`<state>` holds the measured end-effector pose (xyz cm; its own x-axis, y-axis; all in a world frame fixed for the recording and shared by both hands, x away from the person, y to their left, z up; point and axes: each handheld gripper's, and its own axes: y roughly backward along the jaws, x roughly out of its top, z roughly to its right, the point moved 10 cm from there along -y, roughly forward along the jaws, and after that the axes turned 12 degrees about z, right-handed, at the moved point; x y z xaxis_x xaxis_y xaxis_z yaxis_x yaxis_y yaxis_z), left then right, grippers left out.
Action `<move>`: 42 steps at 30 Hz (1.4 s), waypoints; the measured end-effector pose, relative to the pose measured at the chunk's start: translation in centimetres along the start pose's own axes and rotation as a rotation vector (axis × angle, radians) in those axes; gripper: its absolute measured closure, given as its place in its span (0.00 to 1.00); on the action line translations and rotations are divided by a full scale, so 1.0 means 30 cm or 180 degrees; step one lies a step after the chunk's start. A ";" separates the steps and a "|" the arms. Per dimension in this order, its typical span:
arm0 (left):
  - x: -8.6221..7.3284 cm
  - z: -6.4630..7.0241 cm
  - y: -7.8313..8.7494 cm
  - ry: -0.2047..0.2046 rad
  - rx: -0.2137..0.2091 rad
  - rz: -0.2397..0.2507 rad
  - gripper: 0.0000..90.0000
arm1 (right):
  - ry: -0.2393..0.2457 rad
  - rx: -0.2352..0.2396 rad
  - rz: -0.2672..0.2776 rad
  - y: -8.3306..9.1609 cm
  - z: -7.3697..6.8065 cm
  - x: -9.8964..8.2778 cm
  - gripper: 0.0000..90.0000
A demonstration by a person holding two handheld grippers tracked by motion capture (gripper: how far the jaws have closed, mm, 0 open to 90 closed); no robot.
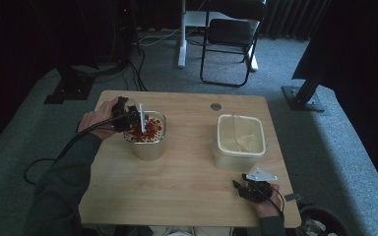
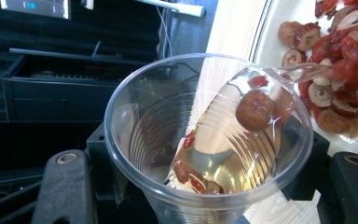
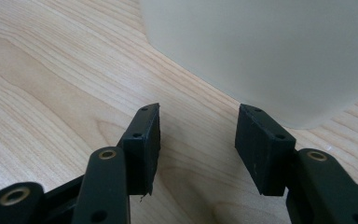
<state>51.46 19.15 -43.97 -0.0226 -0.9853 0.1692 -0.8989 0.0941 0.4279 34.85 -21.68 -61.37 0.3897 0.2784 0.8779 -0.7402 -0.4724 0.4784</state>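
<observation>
My left gripper (image 1: 124,118) is shut on a clear plastic cup (image 1: 137,116), which is tipped over a square container (image 1: 147,147) of red and brown dried fruit (image 1: 150,130) at the table's left. In the left gripper view the cup (image 2: 205,140) sits between the jaws of the gripper (image 2: 205,196). It has a few fruit pieces at its bottom and one brown fruit (image 2: 255,110) near its lip. The fruit heap (image 2: 340,60) lies beyond it. My right gripper (image 1: 252,189) rests open near the front edge, its jaws (image 3: 198,135) bare, just short of a pale container (image 3: 270,46).
The pale square container (image 1: 240,140) stands at the table's right and has a thin piece lying inside it. A round grommet (image 1: 216,106) sits near the far edge. A black folding chair (image 1: 229,39) and black stands are on the carpet beyond the table.
</observation>
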 end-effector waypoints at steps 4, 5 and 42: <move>0.004 0.004 -0.002 -0.0187 0.0003 -0.0049 0.36 | 0.0002 0.0001 0.0001 0.000 0.000 0.000 0.55; 0.005 0.003 -0.001 -0.0227 -0.0010 -0.0064 0.36 | 0.0002 0.0001 0.0001 0.000 0.000 0.000 0.55; 0.025 -0.017 -0.003 -0.0709 0.0060 -0.0172 0.36 | -0.0009 0.0010 0.0000 -0.001 0.000 0.000 0.55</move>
<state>51.76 18.49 -43.42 -0.0684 -0.9962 -0.0546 -0.9093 0.0397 0.4142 34.88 -21.66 -61.37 0.3913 0.2762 0.8778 -0.7384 -0.4751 0.4786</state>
